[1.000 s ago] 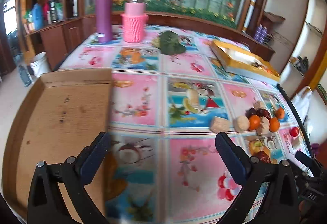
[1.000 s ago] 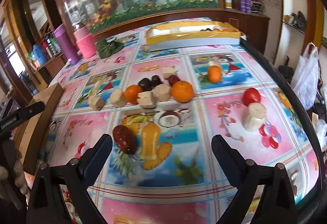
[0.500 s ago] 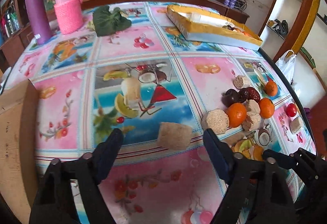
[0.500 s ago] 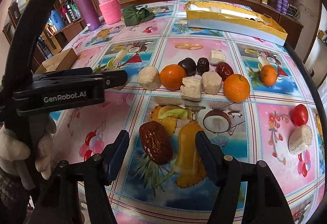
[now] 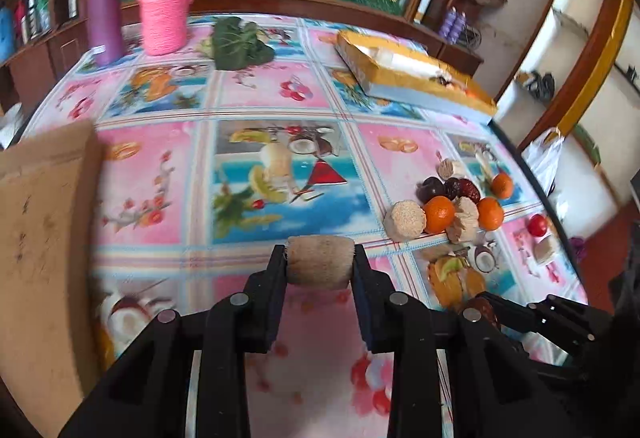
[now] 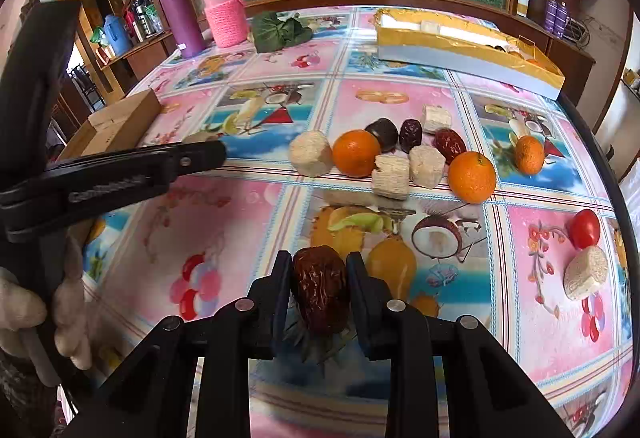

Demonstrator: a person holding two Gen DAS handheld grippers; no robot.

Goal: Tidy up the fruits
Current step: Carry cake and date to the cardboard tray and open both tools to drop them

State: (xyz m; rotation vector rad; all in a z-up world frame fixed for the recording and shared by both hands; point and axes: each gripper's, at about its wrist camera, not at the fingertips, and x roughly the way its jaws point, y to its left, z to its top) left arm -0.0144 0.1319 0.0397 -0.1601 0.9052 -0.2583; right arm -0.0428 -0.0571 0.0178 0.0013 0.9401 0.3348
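My left fingers (image 5: 320,264) just closed, clamped on beige chunk (image 5: 320,262); right fingers (image 6: 319,286) likewise on date (image 6: 320,288). Both picks secured; sorting next.

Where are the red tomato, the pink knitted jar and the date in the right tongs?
red tomato (image 6: 584,229), right wrist view, middle of its skin.
pink knitted jar (image 6: 226,20), right wrist view, on the knitted sleeve.
date (image 6: 320,288), right wrist view, wrinkled middle between the pads.
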